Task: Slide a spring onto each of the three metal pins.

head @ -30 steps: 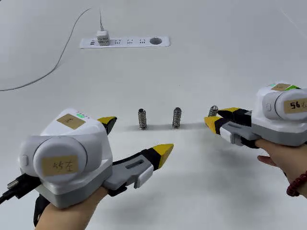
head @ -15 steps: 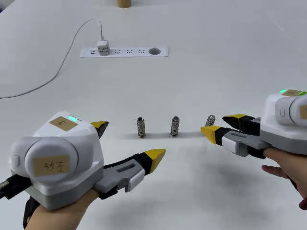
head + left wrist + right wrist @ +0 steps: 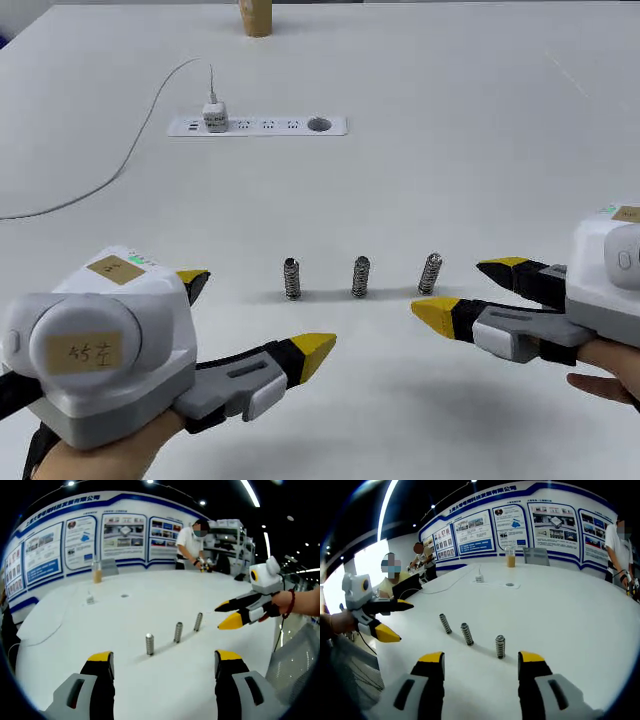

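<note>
Three metal pins stand in a row on the white table, each wearing a coiled spring: the left one (image 3: pixel 291 278), the middle one (image 3: pixel 361 276) and the right one (image 3: pixel 430 272). The same row appears in the left gripper view (image 3: pixel 150 644) (image 3: pixel 178 632) (image 3: pixel 198 621) and in the right gripper view (image 3: pixel 500 646) (image 3: pixel 467 633) (image 3: pixel 444 623). My left gripper (image 3: pixel 252 312) sits open at the near left, nothing between its yellow tips. My right gripper (image 3: pixel 473 288) is open just right of the right pin, clear of it and empty.
A white power strip (image 3: pixel 258 125) with a plugged charger and a grey cable (image 3: pixel 120 165) lies at the back of the table. A tan cup (image 3: pixel 255 17) stands at the far edge. People work at benches in the background (image 3: pixel 192 542).
My right gripper has drawn back to the right, away from the right pin, whose spring now stands free. The head view has tilted, showing more of the table's far side.
</note>
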Available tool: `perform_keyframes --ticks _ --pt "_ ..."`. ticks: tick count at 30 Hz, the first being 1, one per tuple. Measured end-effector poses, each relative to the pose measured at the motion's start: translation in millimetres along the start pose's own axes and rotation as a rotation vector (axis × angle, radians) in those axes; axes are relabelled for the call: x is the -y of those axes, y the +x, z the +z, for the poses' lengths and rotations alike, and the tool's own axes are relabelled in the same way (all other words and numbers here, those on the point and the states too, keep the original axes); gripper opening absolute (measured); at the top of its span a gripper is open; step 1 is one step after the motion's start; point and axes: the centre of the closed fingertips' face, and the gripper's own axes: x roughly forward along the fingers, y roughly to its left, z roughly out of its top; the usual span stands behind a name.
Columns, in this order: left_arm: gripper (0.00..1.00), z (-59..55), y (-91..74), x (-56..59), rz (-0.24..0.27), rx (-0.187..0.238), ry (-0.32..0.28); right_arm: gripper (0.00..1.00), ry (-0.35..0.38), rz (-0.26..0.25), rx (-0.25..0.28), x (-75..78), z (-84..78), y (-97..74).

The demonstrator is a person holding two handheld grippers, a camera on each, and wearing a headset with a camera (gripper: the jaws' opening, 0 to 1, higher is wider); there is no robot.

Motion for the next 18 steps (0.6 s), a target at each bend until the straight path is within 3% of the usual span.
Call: perform_keyframes --ticks 18 --pt "0.89 -2.1 -13.1 -0.8 0.012 0.000 -0.023 0.75 -0.022 0.044 0.002 -14.7 -4.5 -20.0"
